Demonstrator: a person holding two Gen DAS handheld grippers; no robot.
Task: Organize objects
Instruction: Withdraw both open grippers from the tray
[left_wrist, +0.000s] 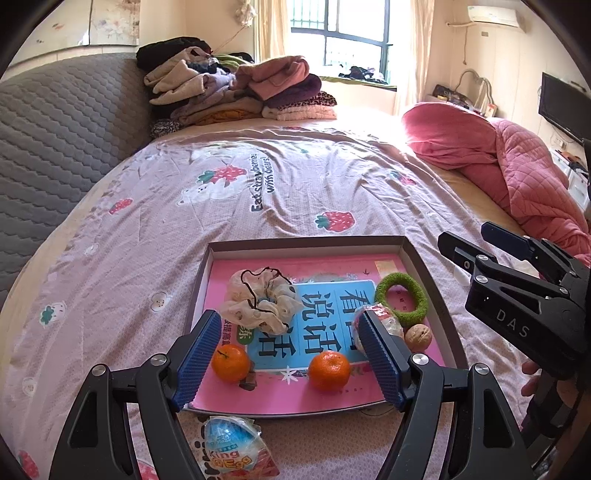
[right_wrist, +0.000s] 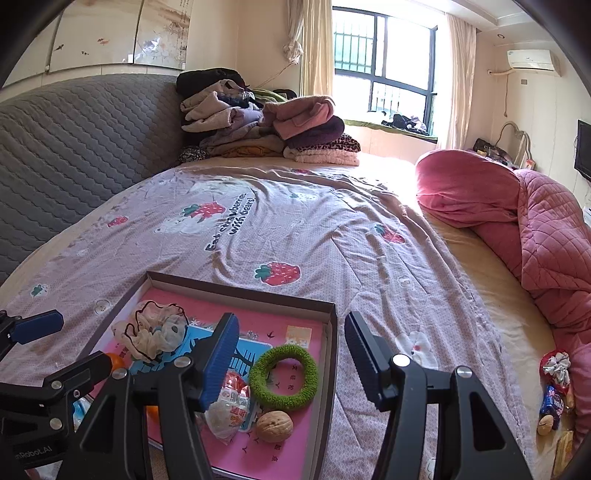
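A shallow dark box (left_wrist: 306, 242) lies on the bed with a pink book (left_wrist: 295, 398) flat inside. On the book are a cream scrunchie (left_wrist: 258, 299), a green ring scrunchie (left_wrist: 402, 299), a walnut (left_wrist: 418, 336), a wrapped snack (left_wrist: 384, 321) and two oranges (left_wrist: 230, 362) (left_wrist: 328, 370). A blue toy egg (left_wrist: 231, 448) rests outside the box's near edge. My left gripper (left_wrist: 290, 325) hovers open over the box, holding nothing. My right gripper (right_wrist: 291, 325) hangs open above the box's right wall (right_wrist: 328, 369), near the green ring (right_wrist: 284, 376), also holding nothing.
A red scrunchie (right_wrist: 556, 365), a blue packet (right_wrist: 550, 400) and another walnut (right_wrist: 546, 424) lie by the pink quilt (right_wrist: 546, 236) at the right. Folded clothes (left_wrist: 236, 88) are piled at the far end, against the grey padded headboard (left_wrist: 55, 140).
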